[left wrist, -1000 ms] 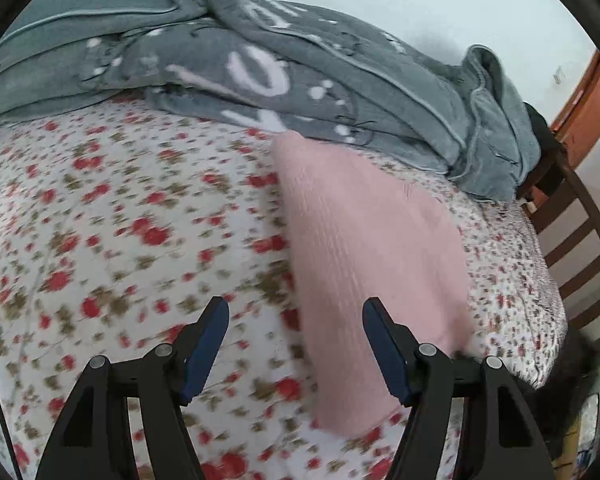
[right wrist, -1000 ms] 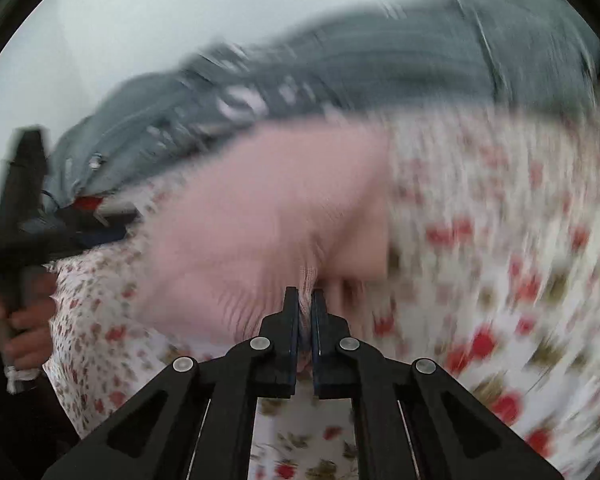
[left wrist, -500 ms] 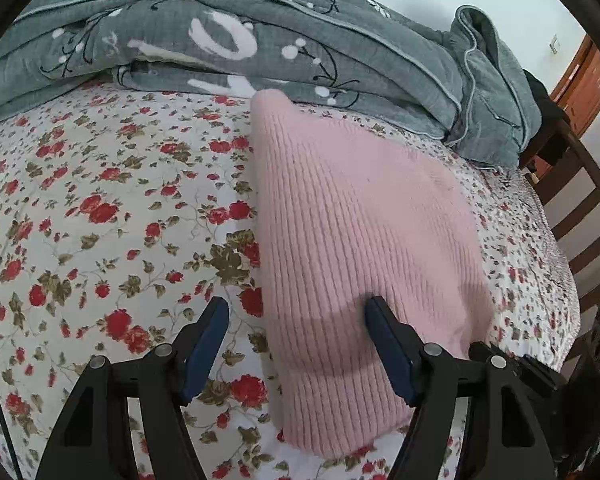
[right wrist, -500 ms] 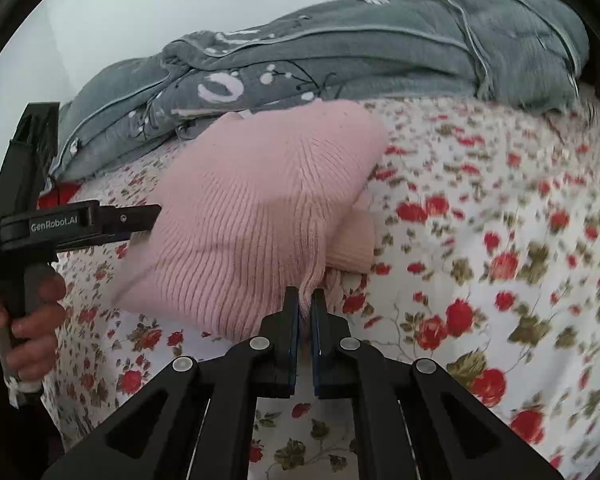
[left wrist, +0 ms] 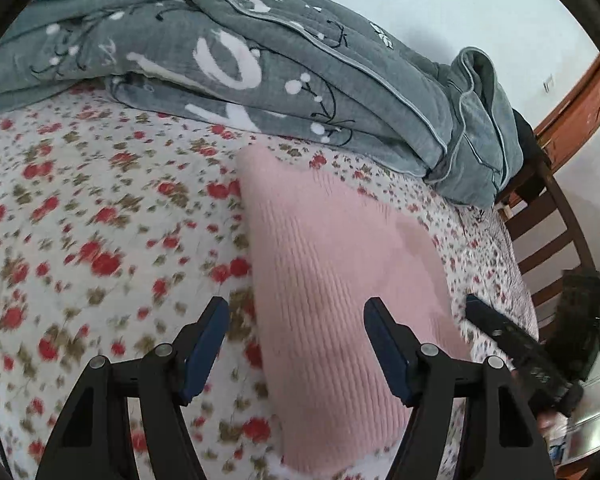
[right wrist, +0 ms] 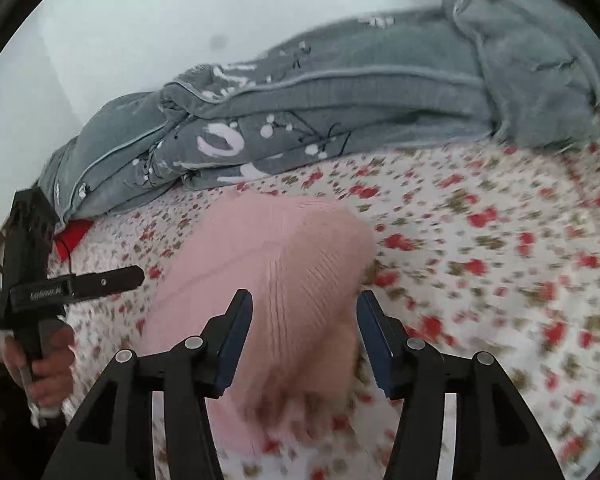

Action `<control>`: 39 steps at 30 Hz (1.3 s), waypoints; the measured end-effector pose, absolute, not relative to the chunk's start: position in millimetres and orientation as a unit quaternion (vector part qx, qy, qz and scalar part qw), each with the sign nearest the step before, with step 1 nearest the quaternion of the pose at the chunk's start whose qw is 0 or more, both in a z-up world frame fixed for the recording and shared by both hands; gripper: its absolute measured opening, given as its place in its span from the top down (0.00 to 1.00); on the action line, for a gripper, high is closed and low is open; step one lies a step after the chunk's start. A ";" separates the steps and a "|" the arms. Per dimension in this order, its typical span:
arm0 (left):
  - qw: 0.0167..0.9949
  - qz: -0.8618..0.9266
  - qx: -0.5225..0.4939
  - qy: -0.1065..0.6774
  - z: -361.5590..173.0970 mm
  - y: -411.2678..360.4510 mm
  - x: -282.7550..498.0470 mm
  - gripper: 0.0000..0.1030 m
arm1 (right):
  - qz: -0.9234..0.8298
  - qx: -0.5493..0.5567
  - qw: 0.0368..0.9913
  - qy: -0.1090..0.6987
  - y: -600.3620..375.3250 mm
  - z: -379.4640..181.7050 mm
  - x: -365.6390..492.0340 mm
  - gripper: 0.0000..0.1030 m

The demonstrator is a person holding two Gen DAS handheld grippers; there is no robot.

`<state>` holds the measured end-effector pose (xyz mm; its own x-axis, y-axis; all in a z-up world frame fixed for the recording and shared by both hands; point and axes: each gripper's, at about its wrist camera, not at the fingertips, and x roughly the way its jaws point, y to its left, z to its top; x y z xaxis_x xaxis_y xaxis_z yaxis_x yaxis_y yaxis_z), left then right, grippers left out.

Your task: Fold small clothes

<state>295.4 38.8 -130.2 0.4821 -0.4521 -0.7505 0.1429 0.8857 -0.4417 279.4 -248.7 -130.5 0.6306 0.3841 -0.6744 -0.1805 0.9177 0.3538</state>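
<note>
A pink ribbed knit garment [left wrist: 332, 288] lies folded on the flowered bedsheet [left wrist: 92, 232]. My left gripper [left wrist: 296, 320] is open and empty just above its near left part. In the right wrist view the garment [right wrist: 276, 264] lies straight ahead, and my right gripper [right wrist: 304, 312] is open over its near edge, holding nothing. The right gripper shows at the right of the left wrist view [left wrist: 512, 344]. The left gripper shows at the left of the right wrist view [right wrist: 100, 280].
A crumpled grey quilt [left wrist: 300, 80] with white print lies along the far side of the bed, against a white wall. A dark wooden chair back [left wrist: 548, 216] stands beyond the bed's right edge. A red object [right wrist: 74, 236] pokes out under the quilt.
My right gripper has opened and let go of the pink garment's edge, which now lies on the sheet. My left gripper has stayed open and shifted slightly.
</note>
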 end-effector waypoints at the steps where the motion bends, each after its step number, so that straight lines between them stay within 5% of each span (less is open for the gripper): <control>1: 0.843 -0.178 -0.161 0.482 -133.9 37.6 306.2 0.34 | 0.158 0.129 0.891 0.407 -246.7 -133.3 285.4 0.48; 4: 0.823 -0.186 -0.156 0.514 -155.5 33.3 331.5 0.35 | 0.147 0.116 0.880 0.436 -239.1 -151.2 308.9 0.47; 7: 0.802 -0.211 -0.188 0.526 -178.0 39.1 342.5 0.32 | 0.141 0.106 0.873 0.455 -246.8 -169.8 318.9 0.34; 12: 0.802 -0.215 -0.165 0.533 -190.6 22.4 347.8 0.33 | 0.150 0.128 0.858 0.474 -253.1 -183.4 329.4 0.35; 20: 0.801 -0.210 -0.168 0.535 -190.8 9.9 355.2 0.51 | 0.156 0.130 0.852 0.482 -245.6 -190.7 345.1 0.35; 23: 0.806 -0.200 -0.168 0.531 -185.9 8.7 352.8 0.60 | 0.168 0.135 0.850 0.481 -241.8 -191.2 345.4 0.53; 25: 0.811 -0.194 -0.166 0.526 -177.4 7.5 348.5 0.66 | 0.185 0.152 0.847 0.475 -240.3 -187.4 343.1 0.77; 27: 0.814 -0.196 -0.167 0.521 -169.1 9.2 344.3 0.69 | 0.181 0.131 0.862 0.455 -234.4 -174.4 334.2 0.84; 39: 0.842 -0.182 -0.159 0.483 -93.6 62.0 265.8 0.70 | 0.193 0.105 0.885 0.410 -181.8 -102.8 262.8 0.86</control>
<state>265.8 62.0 -93.6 0.4676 -0.4601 -0.7548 0.1527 0.8831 -0.4437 262.8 -181.8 -102.8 0.5888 0.4274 -0.6860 -0.2550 0.9036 0.3441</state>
